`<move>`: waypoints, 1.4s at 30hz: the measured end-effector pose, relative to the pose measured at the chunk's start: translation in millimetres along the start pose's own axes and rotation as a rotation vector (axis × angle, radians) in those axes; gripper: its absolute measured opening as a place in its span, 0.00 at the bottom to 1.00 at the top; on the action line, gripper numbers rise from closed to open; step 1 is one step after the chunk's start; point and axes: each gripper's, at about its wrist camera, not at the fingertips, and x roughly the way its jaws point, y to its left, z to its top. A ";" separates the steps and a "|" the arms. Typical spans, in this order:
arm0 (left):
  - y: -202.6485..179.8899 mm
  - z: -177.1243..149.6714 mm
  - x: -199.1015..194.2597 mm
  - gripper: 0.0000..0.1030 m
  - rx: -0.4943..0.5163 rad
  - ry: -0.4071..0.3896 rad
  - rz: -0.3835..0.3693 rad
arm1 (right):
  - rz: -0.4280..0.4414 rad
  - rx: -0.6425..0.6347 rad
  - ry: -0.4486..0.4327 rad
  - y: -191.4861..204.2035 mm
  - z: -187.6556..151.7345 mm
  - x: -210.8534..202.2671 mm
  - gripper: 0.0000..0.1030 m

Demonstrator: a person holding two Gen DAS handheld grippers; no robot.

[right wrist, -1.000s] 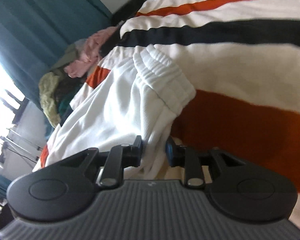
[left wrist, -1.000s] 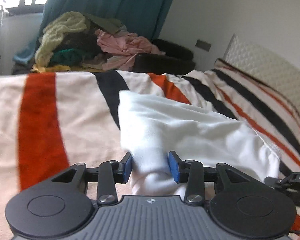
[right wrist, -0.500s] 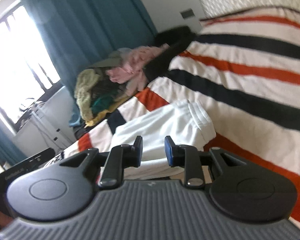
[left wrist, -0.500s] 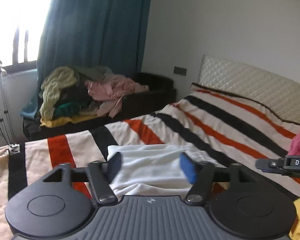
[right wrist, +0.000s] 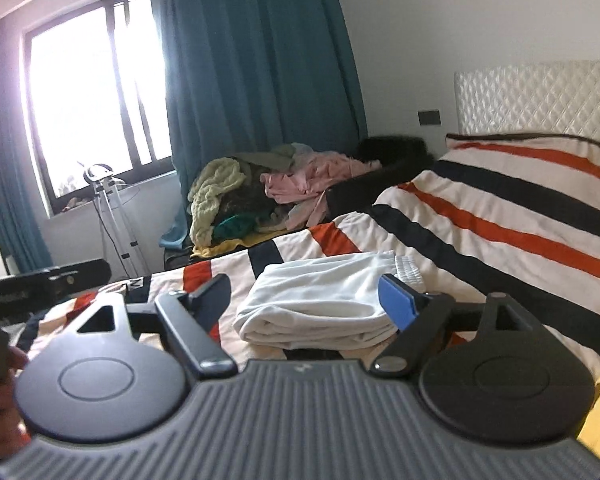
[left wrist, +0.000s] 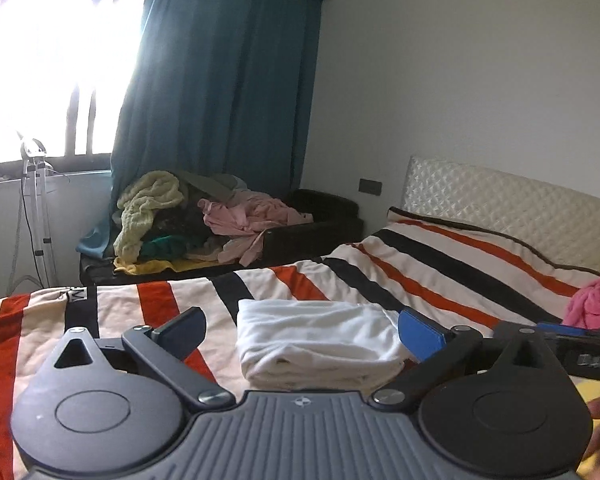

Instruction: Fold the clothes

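Bed (left wrist: 440, 264), striped cover, seen along both pairs of fingers. A second ago each pair was pinched on the white garment (left wrist: 320, 340) low over the cover; now both have let go and drawn back and up, so the whole bed and the far wall come into view. I judge this fold finished: the garment lies as a compact, layered rectangle, its ribbed waistband at the right end, and the next item can be fetched, perhaps the pink garment (left wrist: 592, 300) to my right or one from the heap of clothes (left wrist: 188, 220) beyond the bed.

Left fingers (left wrist: 304, 330): spread wide and opening, nothing between the pads. The garment lies ahead of and below them, apart from both tips, roughly centred in the gap as seen.

Right fingers (right wrist: 306, 296): also opening, nearly as wide, empty. The garment (right wrist: 320, 304) lies ahead and below, clear of the dark finger; the blue pad (right wrist: 398, 300) overlaps its waistband end in the view, but I judge that it does not touch it.
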 end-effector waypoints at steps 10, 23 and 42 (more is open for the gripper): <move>16.5 -35.1 -35.3 1.00 0.034 -0.043 0.048 | -0.035 0.021 -0.006 26.0 -53.7 7.2 0.80; 54.6 -81.6 -15.2 1.00 -0.036 -0.007 0.052 | -0.104 -0.072 -0.025 47.8 -104.1 32.0 0.80; 66.4 -95.0 -2.9 1.00 -0.070 0.038 0.104 | -0.124 -0.102 0.015 53.9 -106.5 42.6 0.80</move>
